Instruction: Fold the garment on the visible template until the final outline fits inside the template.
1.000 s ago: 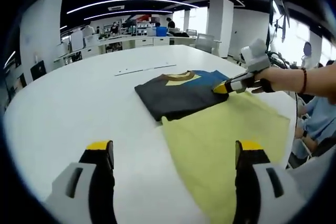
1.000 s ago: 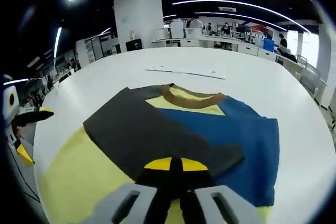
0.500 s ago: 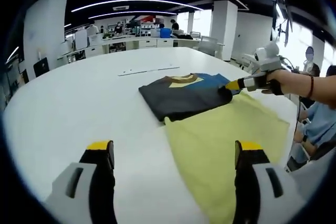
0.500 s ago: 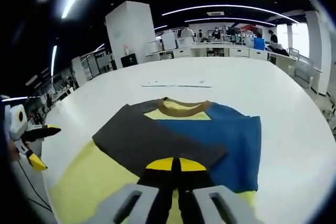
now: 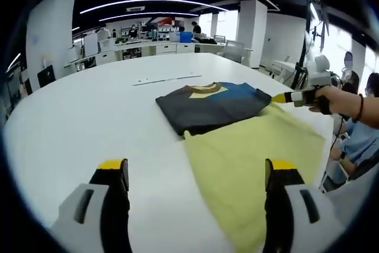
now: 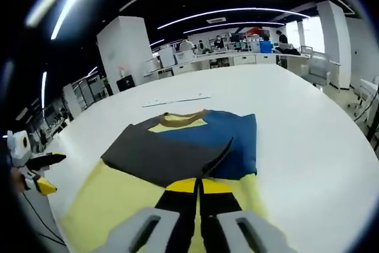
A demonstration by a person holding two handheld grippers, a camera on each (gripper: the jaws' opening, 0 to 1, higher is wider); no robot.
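A folded garment in dark grey and blue, with a tan collar, lies on the white table, its near edge overlapping a yellow template sheet. In the left gripper view my left gripper hangs open over the table's near side, nothing between its jaws. My right gripper, held by a hand, sits at the garment's right corner. In the right gripper view my right gripper is shut on the grey flap's corner of the garment, which rises in a thin ridge above the template sheet. The left gripper shows at far left.
A thin pale strip lies on the table beyond the garment, also seen as the strip. A seated person is by the table's right edge. Office desks and pillars stand far behind.
My right gripper has drawn back to the right, away from the garment's middle, still shut on the grey corner, which has stretched after it. The left gripper has stayed open and still.
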